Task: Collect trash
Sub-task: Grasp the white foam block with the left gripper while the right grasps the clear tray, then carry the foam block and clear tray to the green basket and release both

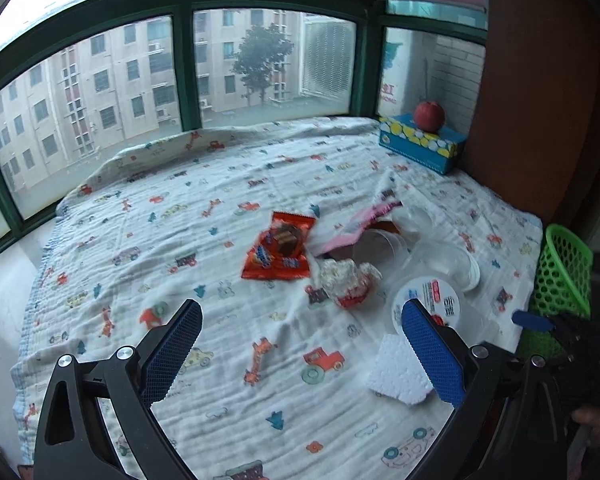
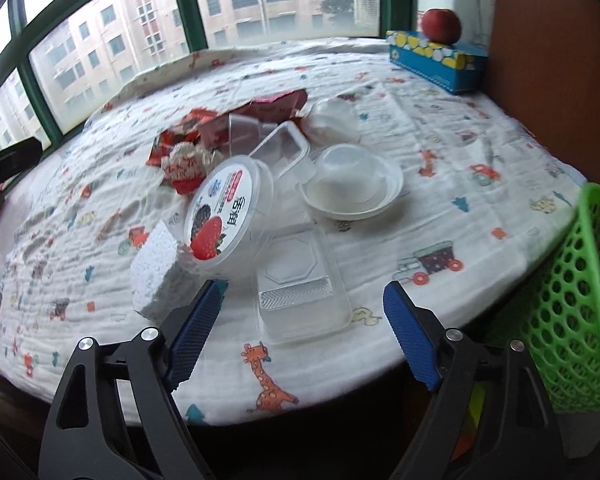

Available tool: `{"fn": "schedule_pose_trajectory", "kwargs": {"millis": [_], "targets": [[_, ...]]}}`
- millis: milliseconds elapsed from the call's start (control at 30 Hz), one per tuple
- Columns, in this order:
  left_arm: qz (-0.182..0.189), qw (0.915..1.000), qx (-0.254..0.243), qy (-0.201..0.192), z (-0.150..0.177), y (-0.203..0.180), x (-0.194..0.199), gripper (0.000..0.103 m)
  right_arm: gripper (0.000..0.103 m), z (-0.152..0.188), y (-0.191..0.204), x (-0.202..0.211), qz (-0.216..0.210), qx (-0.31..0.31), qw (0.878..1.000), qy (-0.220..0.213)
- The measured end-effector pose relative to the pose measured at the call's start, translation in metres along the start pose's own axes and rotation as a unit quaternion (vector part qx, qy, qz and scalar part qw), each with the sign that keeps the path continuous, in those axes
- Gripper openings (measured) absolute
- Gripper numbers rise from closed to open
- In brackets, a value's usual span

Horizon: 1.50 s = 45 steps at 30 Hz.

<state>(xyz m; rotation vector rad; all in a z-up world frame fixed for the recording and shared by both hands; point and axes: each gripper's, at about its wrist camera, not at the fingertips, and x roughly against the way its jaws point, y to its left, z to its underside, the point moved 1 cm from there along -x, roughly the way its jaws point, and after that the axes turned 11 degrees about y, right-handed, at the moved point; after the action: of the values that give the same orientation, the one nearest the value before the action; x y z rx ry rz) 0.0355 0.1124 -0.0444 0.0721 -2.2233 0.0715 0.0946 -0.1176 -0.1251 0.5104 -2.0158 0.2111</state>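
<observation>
Now your right gripper (image 2: 302, 330), jaws wide, straddles nothing yet, lined up on the tray (image 2: 300, 296) near the bin (image 2: 572, 272); left gripper (image 1: 300, 356) gapes empty beside the foam (image 1: 396, 372).

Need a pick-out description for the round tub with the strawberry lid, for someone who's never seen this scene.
Start at the green mesh basket beside the patterned cloth, then look across to the pile of clear plastic. The round tub leans on its side against a white foam block. It alone has a printed lid showing a red strawberry.
</observation>
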Motion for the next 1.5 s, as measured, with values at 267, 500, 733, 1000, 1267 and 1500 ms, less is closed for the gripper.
{"fn": "schedule_pose_trajectory", "kwargs": {"millis": [267, 500, 733, 1000, 1267, 1500], "targets": [[0.045, 0.9962, -0.06, 0.044, 0.018, -0.034, -0.03, 0.097, 0.067, -0.004, -0.004, -0.018, -0.01, 0.016, 1.0, 0.018], [0.08, 0.9892, -0.089, 0.085, 0.025, -0.056, -0.06, 0.097, 0.049, -0.003, -0.008, -0.019, -0.016, 0.022, 0.999, 0.023], [0.107, 0.9817, -0.111, 0.112, 0.027, -0.075, -0.085, 0.096, 0.049, -0.001, -0.014, -0.007, -0.011, 0.018, 1.0, 0.01], [0.117, 0.9768, -0.105, 0.146, 0.029, -0.078, -0.109, 0.076, 0.048, 0.001, -0.026, 0.011, -0.015, -0.009, 1.0, -0.009], [0.137, 0.9756, -0.082, 0.151, 0.031, -0.068, -0.109, 0.063, 0.048, -0.001, -0.029, 0.029, -0.017, -0.026, 0.999, -0.029], [0.155, 0.9762, -0.081, 0.128, 0.028, -0.061, -0.077, 0.063, 0.048, -0.004, -0.032, 0.052, -0.017, -0.032, 0.998, -0.055]]}}
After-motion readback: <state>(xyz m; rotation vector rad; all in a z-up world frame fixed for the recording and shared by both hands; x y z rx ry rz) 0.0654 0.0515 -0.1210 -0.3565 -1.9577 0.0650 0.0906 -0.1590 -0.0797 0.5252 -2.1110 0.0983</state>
